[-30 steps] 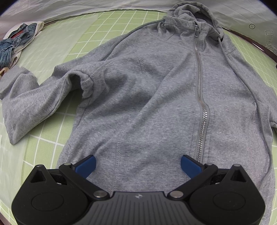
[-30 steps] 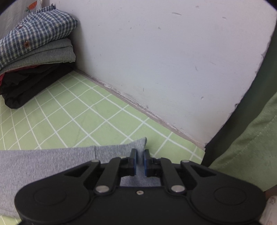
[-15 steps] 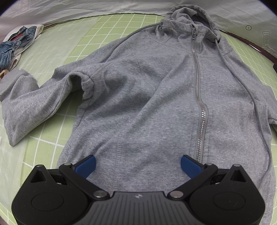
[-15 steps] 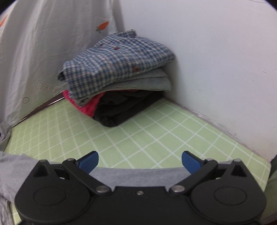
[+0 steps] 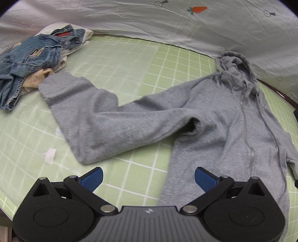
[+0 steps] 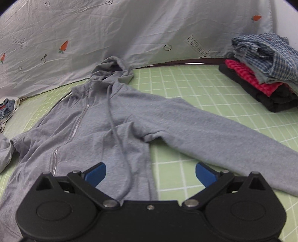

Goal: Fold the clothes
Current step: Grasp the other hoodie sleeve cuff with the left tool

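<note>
The grey hoodie (image 6: 104,130) lies face up on the green grid mat (image 6: 195,89), zipper (image 6: 76,128) closed, hood (image 6: 111,68) toward the white backdrop sheet (image 6: 130,28). The right gripper (image 6: 150,173) hovers above the hoodie's side seam near the underarm, released, jaws spread wide with nothing between them; one sleeve (image 6: 214,134) extends outward past its right fingertip. The left gripper (image 5: 148,178) is likewise released and empty, positioned above the other body edge, with the opposite sleeve (image 5: 96,119) lying ahead of it; that cuff ends just beside a heap of denim garments (image 5: 31,57). Two small white scraps (image 5: 50,153) rest on the mat near that sleeve. Open mat remains between the hood and the folded clothes stack (image 6: 264,68) at the far right corner. The sheet carries printed carrot motifs (image 5: 198,9) and a boxed arrow label whose lettering is too blurred to read with confidence
</note>
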Demonstrator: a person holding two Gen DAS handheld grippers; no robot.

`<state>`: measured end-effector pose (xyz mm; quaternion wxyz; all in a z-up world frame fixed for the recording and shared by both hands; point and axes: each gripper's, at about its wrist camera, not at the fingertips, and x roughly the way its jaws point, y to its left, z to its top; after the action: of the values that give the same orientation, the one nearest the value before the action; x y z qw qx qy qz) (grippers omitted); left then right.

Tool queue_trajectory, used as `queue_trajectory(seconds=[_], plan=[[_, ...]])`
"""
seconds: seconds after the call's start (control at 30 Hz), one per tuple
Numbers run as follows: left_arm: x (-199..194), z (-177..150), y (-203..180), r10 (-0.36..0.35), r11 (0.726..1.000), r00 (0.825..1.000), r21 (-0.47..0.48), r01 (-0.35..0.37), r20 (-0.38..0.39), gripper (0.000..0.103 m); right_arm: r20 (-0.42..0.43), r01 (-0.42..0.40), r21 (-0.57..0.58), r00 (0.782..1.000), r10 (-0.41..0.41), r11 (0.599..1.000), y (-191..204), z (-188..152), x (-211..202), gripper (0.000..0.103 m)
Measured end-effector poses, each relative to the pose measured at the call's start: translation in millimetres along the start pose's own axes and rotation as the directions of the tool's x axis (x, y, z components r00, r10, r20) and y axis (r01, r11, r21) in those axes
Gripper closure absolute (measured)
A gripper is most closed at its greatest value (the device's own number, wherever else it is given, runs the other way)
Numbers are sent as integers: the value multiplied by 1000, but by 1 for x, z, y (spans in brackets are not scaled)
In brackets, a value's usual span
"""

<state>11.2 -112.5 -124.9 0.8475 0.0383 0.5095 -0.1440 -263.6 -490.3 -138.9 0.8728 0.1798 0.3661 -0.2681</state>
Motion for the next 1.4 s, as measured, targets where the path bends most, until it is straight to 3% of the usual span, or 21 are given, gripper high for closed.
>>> queue_trajectory(seconds=[0.23, 0.4, 0.6, 0.83, 1.07, 1.13, 1.17, 1.23, 1.4], plan=[[11, 29, 87, 78, 990, 997, -115, -77, -2, 0, -48, 38, -2, 998, -38, 999, 65, -13, 23, 0], [33, 63, 130, 87, 985, 996, -150, -84, 16, 0, -57, 134, 86, 990, -129, 987, 88, -13, 43, 0], [72, 106, 153, 74, 990, 997, -125, -72, 11, 0, -89, 262, 145, 964, -252, 954, 104, -17, 57, 0], [107, 127, 164, 55, 992, 998, -117, -54, 8, 3, -87, 298, 161, 954, -287, 941, 114, -21, 60, 0], [112, 126, 163, 95, 988, 995, -128, -89, 43, 26, -102, 308, 172, 950, -294, 936, 116, -18, 63, 0], [108, 122, 162, 113, 985, 992, -135, -104, 62, 47, -100, 308, 171, 950, -294, 936, 116, -19, 63, 0], [106, 120, 162, 114, 984, 991, -142, -103, 71, 52, -97, 306, 169, 951, -293, 937, 116, -19, 63, 0], [101, 115, 162, 102, 982, 992, -164, -88, 80, 79, -89, 299, 162, 954, -288, 940, 115, -20, 62, 0], [85, 95, 171, 121, 968, 989, -230, -98, 88, 85, -64, 285, 147, 958, -278, 947, 114, -23, 61, 0]])
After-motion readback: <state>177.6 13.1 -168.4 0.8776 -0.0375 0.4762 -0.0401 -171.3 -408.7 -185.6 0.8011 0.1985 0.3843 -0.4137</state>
